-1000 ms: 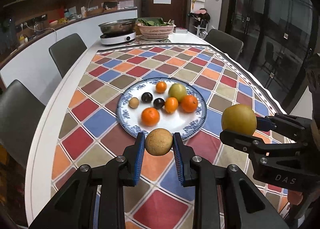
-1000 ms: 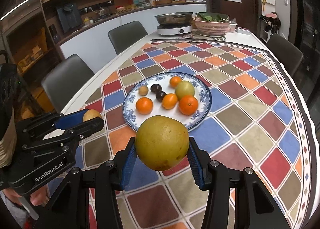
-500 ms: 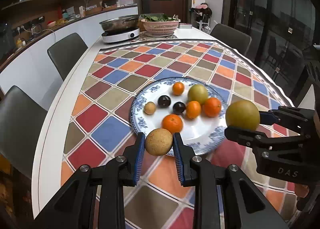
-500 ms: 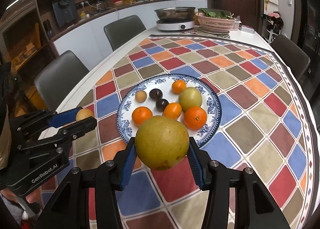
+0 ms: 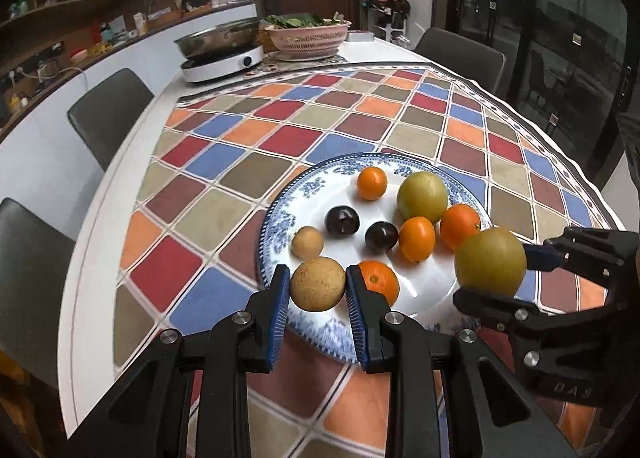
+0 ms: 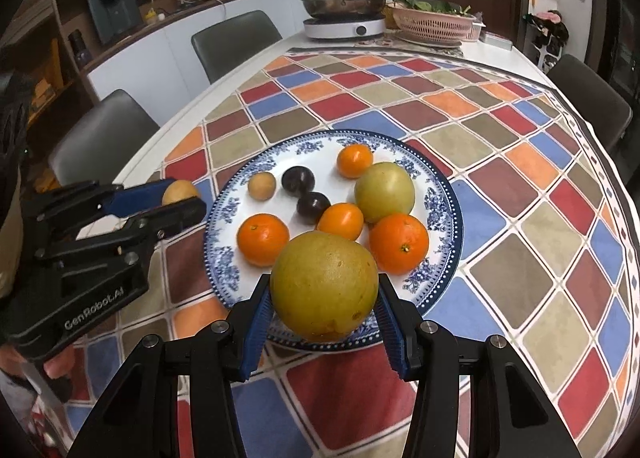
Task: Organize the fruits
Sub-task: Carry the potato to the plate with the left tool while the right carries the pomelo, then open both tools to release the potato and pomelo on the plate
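The left gripper (image 5: 318, 290) is clamped on a small tan fruit (image 5: 317, 289), which sits between its blue pads near their tips, held in the air over the near rim of the blue-and-white plate (image 5: 276, 218). The right gripper (image 6: 324, 292) is clamped on a large yellow-green fruit (image 6: 324, 290), gripped at its widest part, and it too hangs above the near edge of the plate. From the left wrist camera the right gripper shows at the right side, its fruit just beside the plate's right rim. On the plate lie three oranges, among them one (image 6: 263, 239) at the left and one (image 6: 399, 244) at the right, an orange oval fruit (image 6: 341, 221), a green fruit (image 6: 384, 191), two dark plums (image 6: 298, 179) and a small tan fruit (image 6: 261, 186). The plate rests on a checked tablecloth (image 6: 520, 162).
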The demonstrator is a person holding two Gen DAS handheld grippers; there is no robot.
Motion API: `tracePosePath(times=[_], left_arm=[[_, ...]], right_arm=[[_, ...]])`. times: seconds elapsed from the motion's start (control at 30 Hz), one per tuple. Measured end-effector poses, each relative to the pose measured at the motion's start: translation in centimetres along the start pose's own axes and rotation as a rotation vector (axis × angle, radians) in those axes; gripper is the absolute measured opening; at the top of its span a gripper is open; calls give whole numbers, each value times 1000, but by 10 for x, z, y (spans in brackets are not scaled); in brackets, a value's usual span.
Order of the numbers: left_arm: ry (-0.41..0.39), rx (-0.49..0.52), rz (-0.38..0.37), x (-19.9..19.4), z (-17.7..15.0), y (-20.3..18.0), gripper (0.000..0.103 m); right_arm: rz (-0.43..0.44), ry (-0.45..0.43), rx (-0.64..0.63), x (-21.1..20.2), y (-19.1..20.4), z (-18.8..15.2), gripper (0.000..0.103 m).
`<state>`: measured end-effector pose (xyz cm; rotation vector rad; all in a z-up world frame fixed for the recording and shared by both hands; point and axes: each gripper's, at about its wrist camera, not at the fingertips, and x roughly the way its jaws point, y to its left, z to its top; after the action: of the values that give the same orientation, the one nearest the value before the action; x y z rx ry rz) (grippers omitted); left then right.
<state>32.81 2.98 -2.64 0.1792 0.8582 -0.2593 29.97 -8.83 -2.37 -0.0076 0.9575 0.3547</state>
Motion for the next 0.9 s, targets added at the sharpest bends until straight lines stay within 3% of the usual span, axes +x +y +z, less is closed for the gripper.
tracePosePath(times=[0.4,0.5,0.63,0.9], left_arm=[[32,10,-73,32,26,-8,29],[28,4,-81,32,28,-9,39],[18,-4,-48,23,25,-9,41],[-18,-49,31,-16,11,-12,41]], right_arm=[[8,24,32,18,-8,5,50],[4,21,43,18,-10,6,51],[-13,-34,42,6,-11,9,63],[-40,-78,36,-19,-12,2,63]])
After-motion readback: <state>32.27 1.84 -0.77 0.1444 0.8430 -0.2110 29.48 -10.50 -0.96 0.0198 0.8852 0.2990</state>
